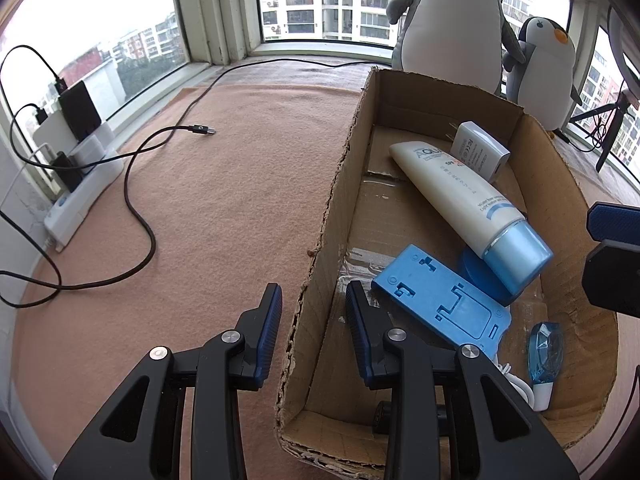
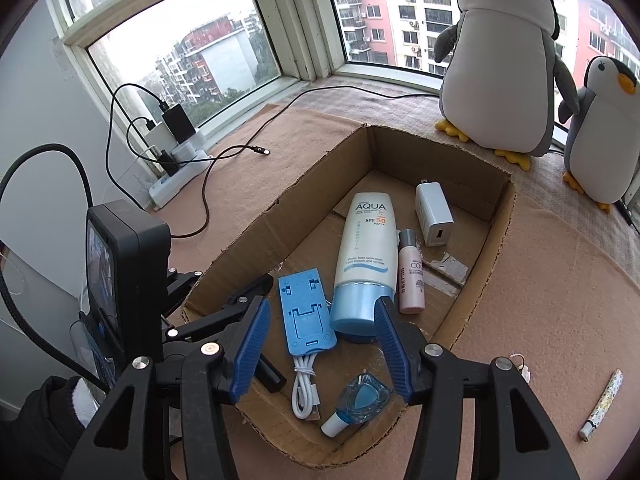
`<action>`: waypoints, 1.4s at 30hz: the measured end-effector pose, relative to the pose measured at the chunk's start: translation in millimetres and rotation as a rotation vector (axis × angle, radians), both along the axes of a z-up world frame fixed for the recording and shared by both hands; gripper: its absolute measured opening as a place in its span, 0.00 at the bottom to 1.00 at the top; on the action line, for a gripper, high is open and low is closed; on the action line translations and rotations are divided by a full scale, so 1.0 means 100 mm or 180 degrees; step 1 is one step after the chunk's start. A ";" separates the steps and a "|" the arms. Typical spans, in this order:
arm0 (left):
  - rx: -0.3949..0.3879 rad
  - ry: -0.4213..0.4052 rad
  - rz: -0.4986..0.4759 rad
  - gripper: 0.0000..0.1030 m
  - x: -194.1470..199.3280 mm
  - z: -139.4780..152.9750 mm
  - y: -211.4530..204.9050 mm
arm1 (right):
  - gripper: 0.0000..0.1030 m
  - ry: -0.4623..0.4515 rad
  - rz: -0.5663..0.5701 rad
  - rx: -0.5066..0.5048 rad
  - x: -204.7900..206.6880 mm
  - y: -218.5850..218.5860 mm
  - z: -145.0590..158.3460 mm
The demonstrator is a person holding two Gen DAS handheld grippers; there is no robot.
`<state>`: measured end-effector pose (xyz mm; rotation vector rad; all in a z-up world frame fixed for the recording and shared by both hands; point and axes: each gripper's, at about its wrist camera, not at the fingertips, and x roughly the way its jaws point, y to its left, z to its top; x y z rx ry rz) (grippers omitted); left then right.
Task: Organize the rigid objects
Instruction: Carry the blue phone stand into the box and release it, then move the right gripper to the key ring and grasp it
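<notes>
The box lies on the tan cloth, its long axis running from 7 toward 1 o'clock in the right wrist view. Inside, the tube lies along that axis, blue cap toward 6 o'clock, crimped end toward 12. Just right of it the pink bottle lies parallel, grey cap toward 12. The charger lies at 1 o'clock from the tube, its prongs pointing to 11. The blue stand lies flat left of the cap, long axis 12 to 6, with the coiled white cable at its near end. The tape roller points its white tip to 7 o'clock.

The right gripper tilts down over the box's near end, fingers moderately apart and empty. The left gripper also tilts down, its fingers astride the box's left wall, at their narrowest; whether the pads actually press the cardboard is hard to tell. A pen lies outside the box at 4 o'clock.
</notes>
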<state>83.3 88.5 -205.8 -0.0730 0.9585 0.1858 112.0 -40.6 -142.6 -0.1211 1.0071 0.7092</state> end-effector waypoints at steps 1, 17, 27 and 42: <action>0.0000 0.0000 0.0000 0.30 0.00 0.00 0.00 | 0.50 -0.0007 0.0005 -0.0003 0.00 -0.02 0.01; 0.0000 -0.0001 0.0001 0.30 0.00 0.00 0.00 | 0.52 -0.0130 -0.0201 0.0020 0.01 -0.87 0.08; 0.0007 0.0002 0.0000 0.30 0.01 0.00 0.01 | 0.52 0.0064 -0.0421 -0.0217 0.12 -1.51 -0.23; -0.0021 -0.0007 0.0018 0.30 0.00 -0.01 0.04 | 0.51 0.0088 0.0067 -0.0552 0.40 -1.20 -0.53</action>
